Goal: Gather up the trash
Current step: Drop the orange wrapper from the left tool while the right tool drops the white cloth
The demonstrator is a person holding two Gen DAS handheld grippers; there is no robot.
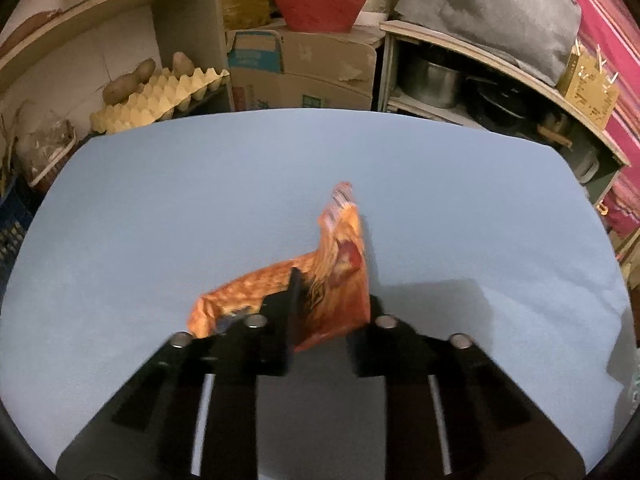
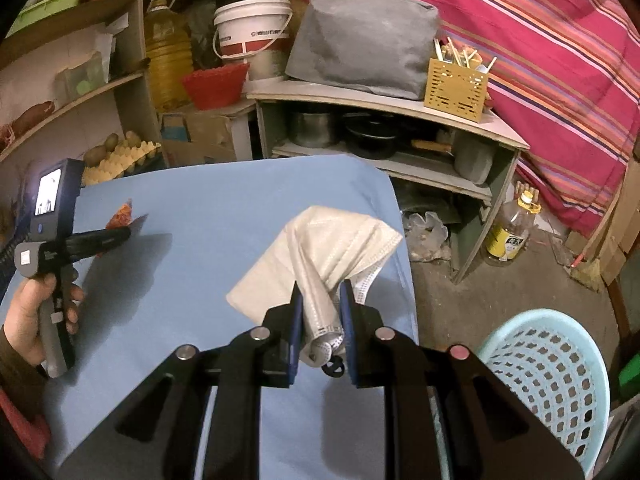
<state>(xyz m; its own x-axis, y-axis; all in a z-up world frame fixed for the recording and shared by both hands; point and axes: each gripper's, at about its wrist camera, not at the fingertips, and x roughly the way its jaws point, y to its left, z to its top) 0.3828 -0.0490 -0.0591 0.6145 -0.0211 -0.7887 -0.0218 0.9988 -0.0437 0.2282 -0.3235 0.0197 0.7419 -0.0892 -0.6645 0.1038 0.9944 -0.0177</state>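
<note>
My left gripper (image 1: 330,300) is shut on an orange snack wrapper (image 1: 332,280) and holds it just above the blue table (image 1: 200,200). The wrapper stands up between the fingers and folds out to the left. In the right wrist view the left gripper (image 2: 120,232) sits at the far left with the wrapper (image 2: 120,216) at its tip. My right gripper (image 2: 322,292) is shut on a white face mask (image 2: 320,248) and holds it above the table's right edge (image 2: 404,240). A light blue perforated basket (image 2: 552,368) stands on the floor at the lower right.
Shelves with pots (image 2: 360,132), an egg tray with potatoes (image 1: 160,96), a cardboard box (image 1: 304,72) and a red basket (image 1: 320,4) stand behind the table. A yellow oil bottle (image 2: 512,228) stands on the floor by the shelf. A striped cloth (image 2: 540,60) hangs at the right.
</note>
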